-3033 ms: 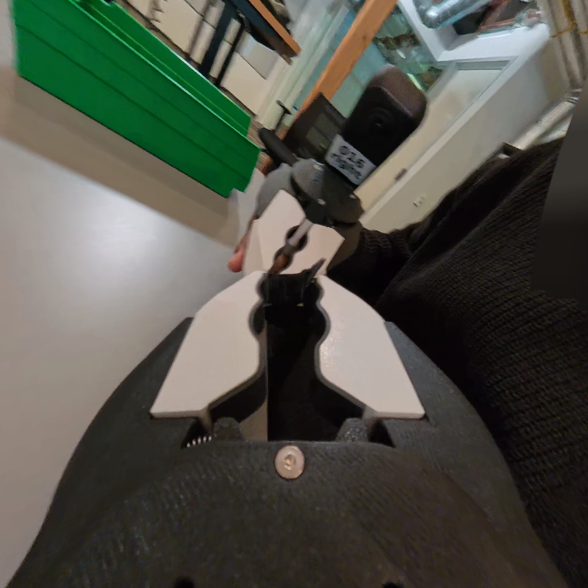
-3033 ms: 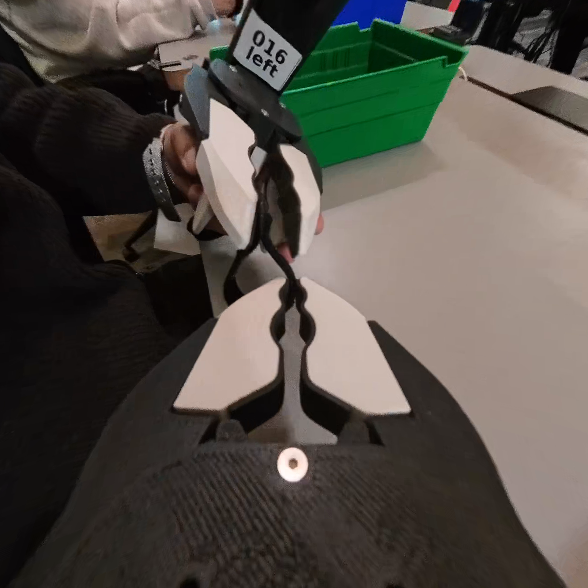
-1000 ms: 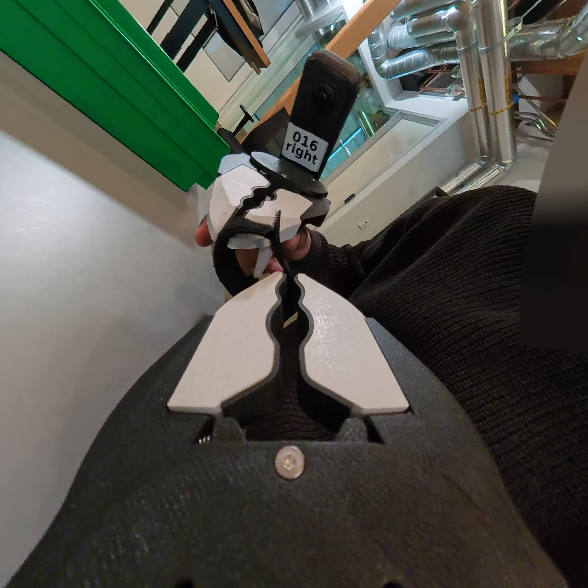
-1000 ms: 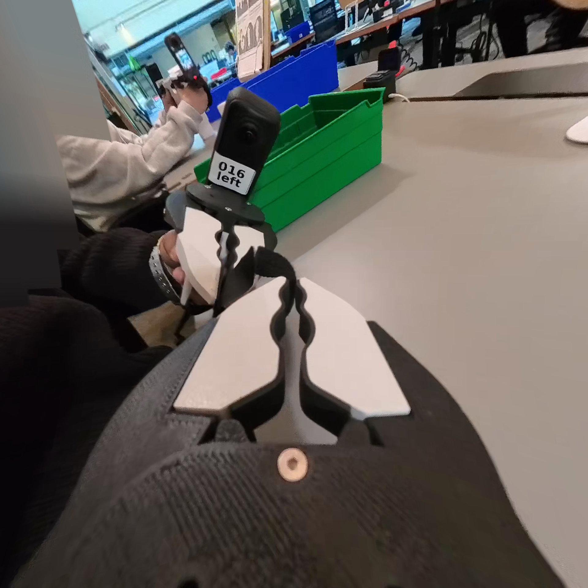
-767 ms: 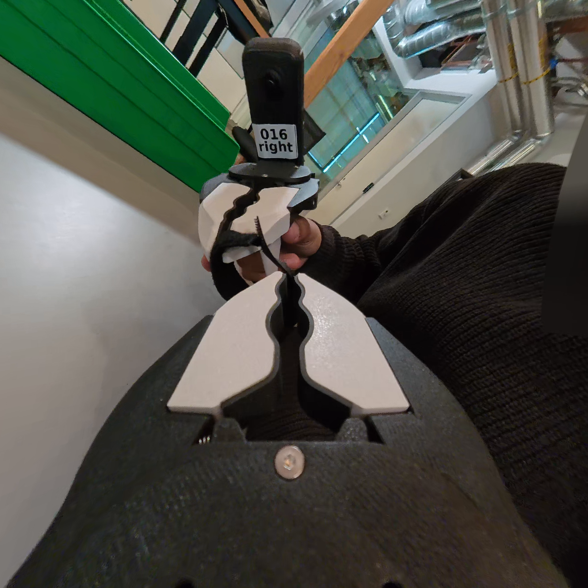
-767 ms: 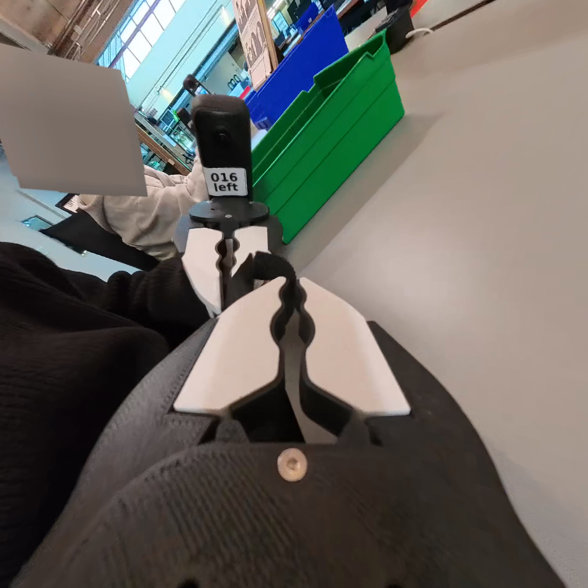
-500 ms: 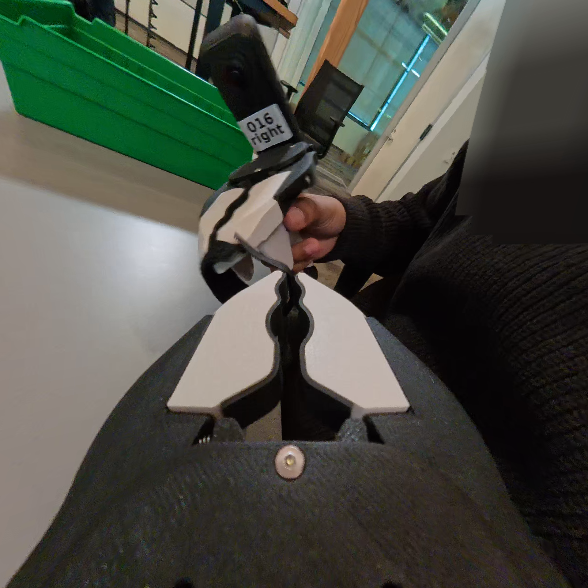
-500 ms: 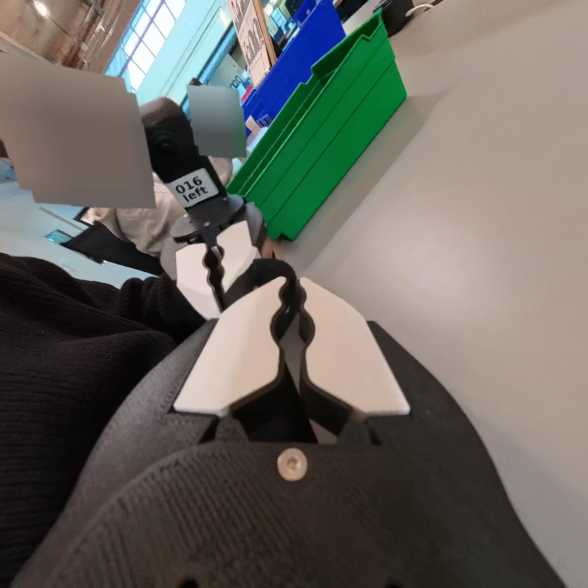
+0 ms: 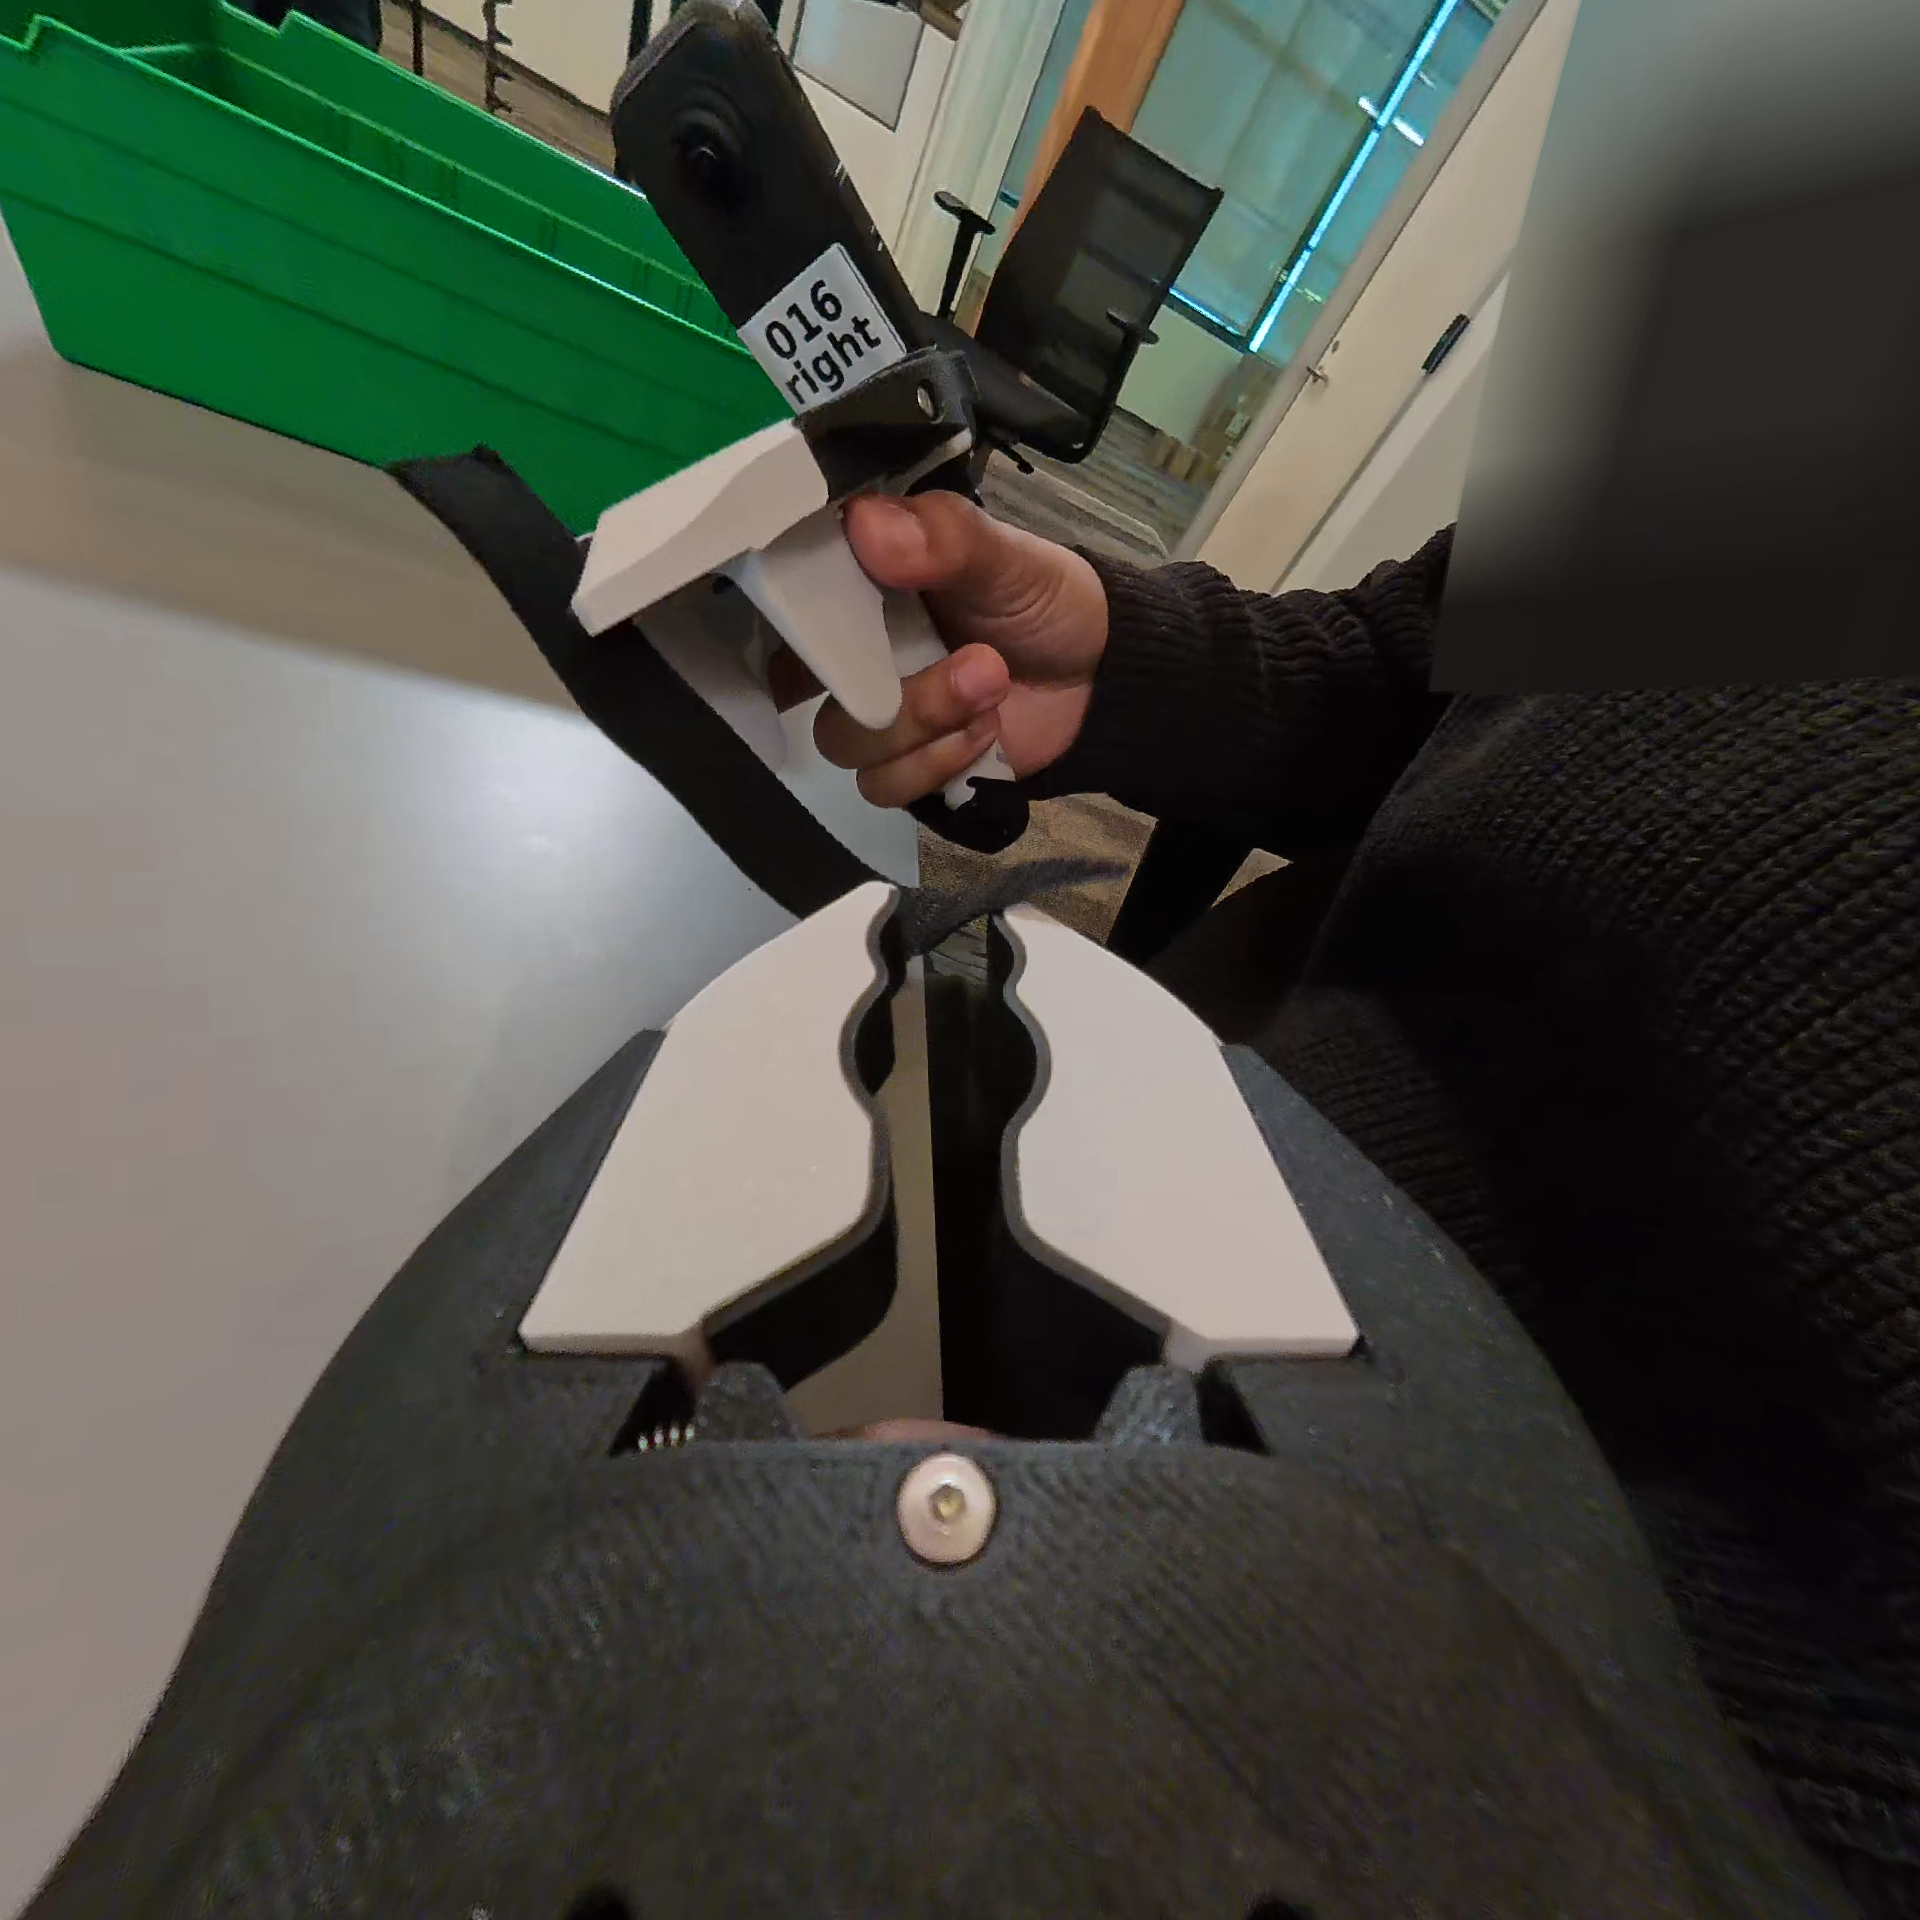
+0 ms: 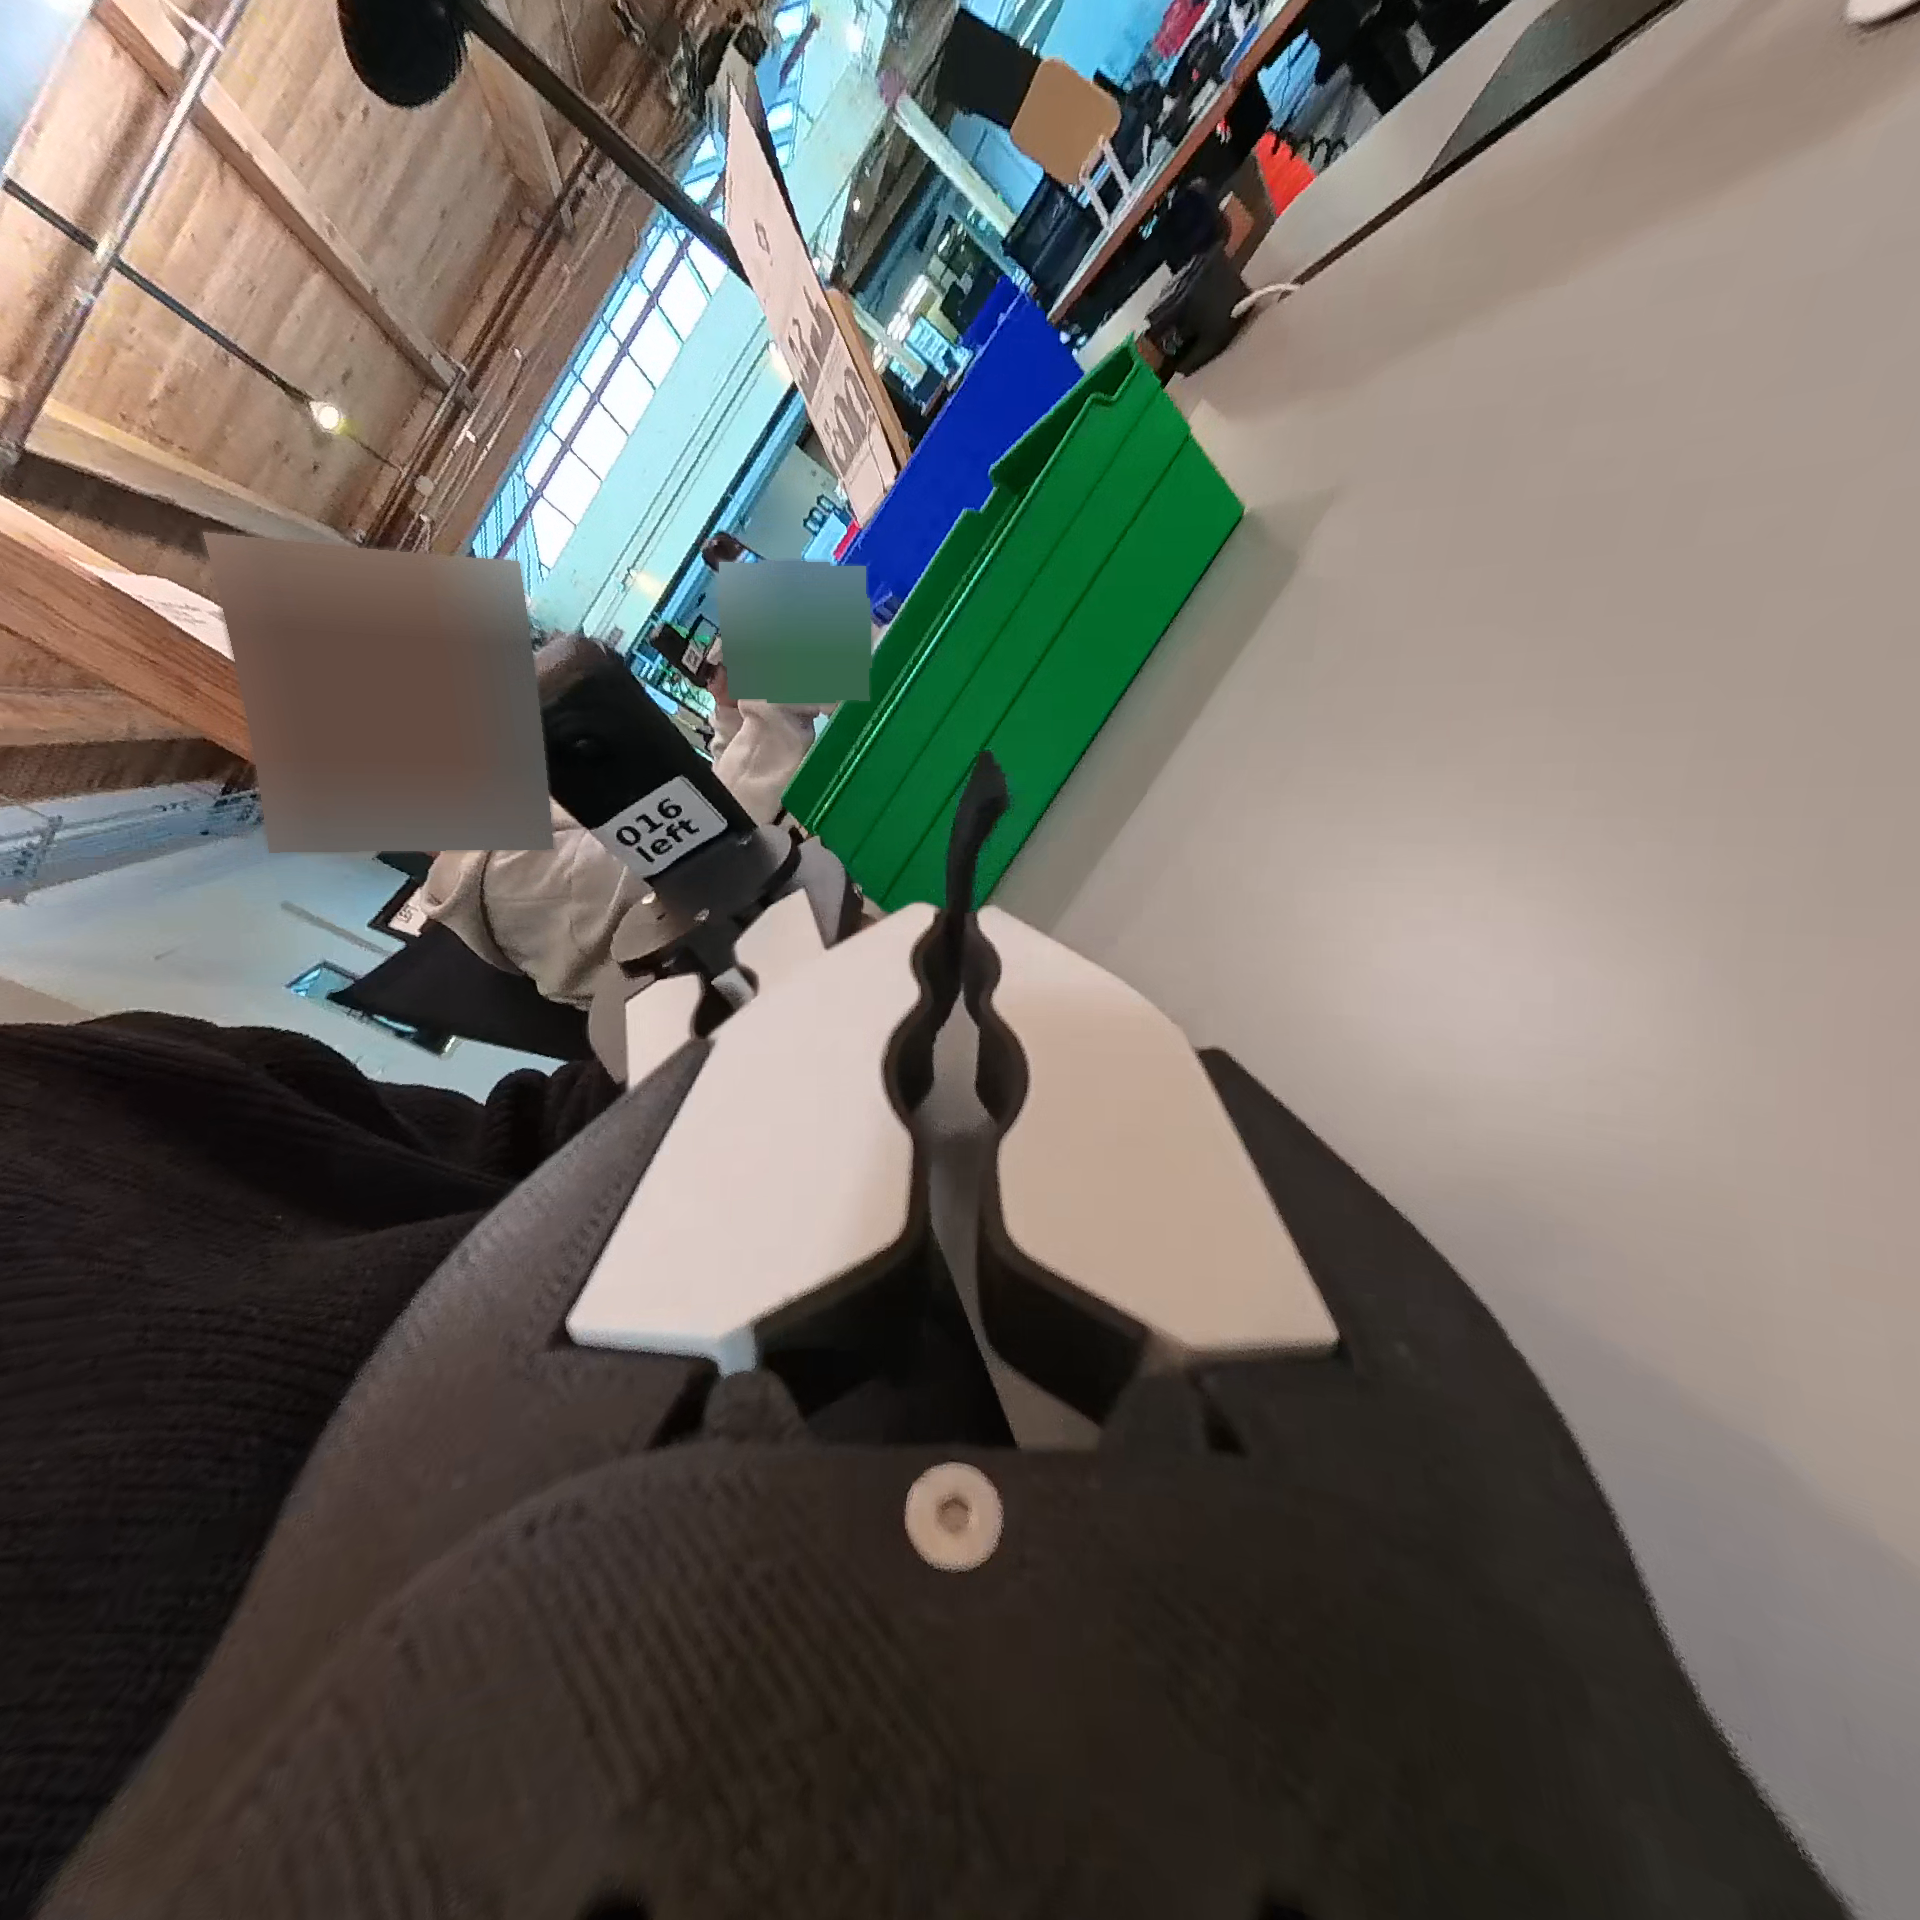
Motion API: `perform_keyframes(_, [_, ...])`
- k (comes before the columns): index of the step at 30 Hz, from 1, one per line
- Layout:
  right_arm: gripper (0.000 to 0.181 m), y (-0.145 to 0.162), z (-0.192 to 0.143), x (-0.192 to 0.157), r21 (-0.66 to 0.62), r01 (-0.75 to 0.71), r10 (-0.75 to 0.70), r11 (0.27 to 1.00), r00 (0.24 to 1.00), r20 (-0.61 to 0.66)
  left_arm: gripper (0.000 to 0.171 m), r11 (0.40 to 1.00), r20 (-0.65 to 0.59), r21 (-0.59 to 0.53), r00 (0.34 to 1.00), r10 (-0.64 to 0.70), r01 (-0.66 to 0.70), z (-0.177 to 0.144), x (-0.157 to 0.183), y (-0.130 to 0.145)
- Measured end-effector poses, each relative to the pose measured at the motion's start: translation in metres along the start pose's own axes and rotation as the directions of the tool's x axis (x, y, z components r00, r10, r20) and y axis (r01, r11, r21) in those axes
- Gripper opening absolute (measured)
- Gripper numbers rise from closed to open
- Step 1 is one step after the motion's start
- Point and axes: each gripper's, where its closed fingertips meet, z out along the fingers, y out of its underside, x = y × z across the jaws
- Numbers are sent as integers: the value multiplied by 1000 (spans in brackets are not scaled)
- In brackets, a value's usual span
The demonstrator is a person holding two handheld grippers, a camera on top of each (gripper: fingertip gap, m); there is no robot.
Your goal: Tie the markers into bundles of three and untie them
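Left wrist view: the left tongs [image 9: 940, 920] are closed on one end of a black strap [image 9: 623, 665], which runs up to the right tongs [image 9: 613, 582] held in a hand [image 9: 977, 644]. Right wrist view: the right tongs [image 10: 961, 935] are clamped on that strap, its free end sticking up past the tips. A white printed label [image 9: 826, 338] sits on each camera stem — lettering left unread. A green bin [image 10: 1018, 644] stands on the grey bench [image 10: 1507, 779].

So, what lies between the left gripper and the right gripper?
A black strap spans from the left gripper to the right gripper, held in both pairs of fingers; the left wrist view shows it.
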Motion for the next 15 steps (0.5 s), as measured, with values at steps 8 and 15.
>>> perform_keyframes(8, [2, -8, -5, 0, 25, 77, -76, 997, 997, -32, 24, 999, 11, -41, 1000, 6, -6, 4, -1, 7])
perform_keyframes(15, [2, -18, -10, -2, 63, 172, -167, 983, 983, -74, 25, 998, -12, -63, 1000, -2, 1, 5, 2, 11])
